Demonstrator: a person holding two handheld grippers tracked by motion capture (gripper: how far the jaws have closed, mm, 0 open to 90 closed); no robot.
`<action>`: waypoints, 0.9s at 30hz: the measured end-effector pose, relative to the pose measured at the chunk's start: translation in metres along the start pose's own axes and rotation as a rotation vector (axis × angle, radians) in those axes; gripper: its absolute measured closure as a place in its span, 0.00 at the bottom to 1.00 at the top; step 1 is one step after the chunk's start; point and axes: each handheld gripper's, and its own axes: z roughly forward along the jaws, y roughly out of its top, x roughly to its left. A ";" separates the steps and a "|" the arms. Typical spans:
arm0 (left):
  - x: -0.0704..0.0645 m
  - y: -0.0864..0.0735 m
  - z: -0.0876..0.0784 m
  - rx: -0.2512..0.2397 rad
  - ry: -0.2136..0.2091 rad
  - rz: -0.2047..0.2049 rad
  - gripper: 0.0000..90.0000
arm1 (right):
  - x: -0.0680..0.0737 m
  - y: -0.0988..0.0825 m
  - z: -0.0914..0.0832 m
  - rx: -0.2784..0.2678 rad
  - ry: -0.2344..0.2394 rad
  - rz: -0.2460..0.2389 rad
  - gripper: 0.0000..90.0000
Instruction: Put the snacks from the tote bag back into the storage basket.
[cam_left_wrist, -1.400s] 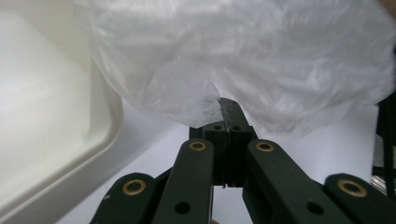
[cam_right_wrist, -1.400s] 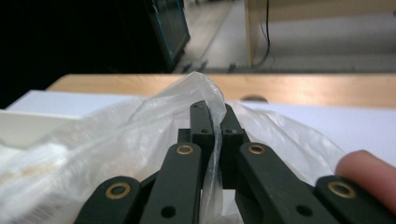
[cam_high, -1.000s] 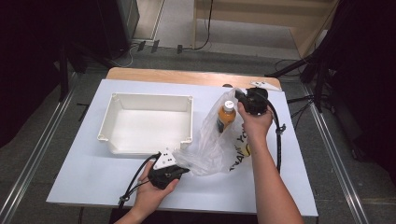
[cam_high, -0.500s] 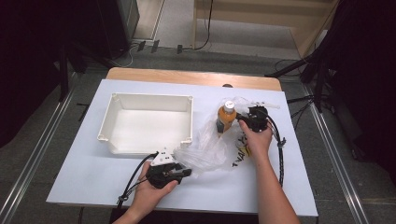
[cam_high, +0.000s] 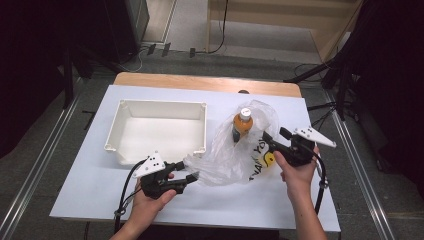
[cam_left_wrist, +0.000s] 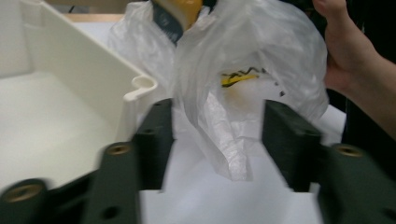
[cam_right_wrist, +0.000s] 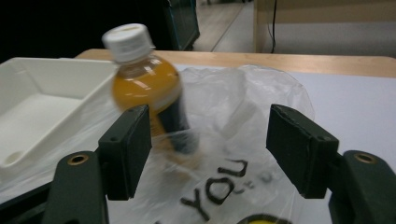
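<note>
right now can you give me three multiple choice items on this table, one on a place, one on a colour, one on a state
1. Where does the bottle stand?
A. inside the white tray
B. in the plastic bag, to the right of the tray
C. on the floor

2. What colour is the bottle's cap?
A. white
B. red
C. green

3. How do the right tongs stand?
A. shut on the bottle's cap
B. shut on the tray's rim
C. open, with nothing pressed between the jaws

Answers:
1. B: the high view shows the bottle upright amid the clear bag, beside the white tray.
2. A: the right gripper view shows a white cap over the orange drink.
3. C: the right gripper view shows the jaws wide apart above the bag, clear of the bottle; they have just been opening.
</note>
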 end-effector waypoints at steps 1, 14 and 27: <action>-0.001 0.001 0.001 0.010 -0.005 0.002 0.75 | 0.005 -0.003 -0.007 -0.013 0.018 0.002 0.38; 0.014 -0.020 0.027 0.188 0.064 -0.063 1.00 | 0.080 -0.068 0.010 0.172 0.119 -0.082 0.42; 0.027 -0.028 0.023 0.205 0.071 -0.070 0.83 | 0.065 -0.090 0.041 0.371 0.024 -0.132 1.00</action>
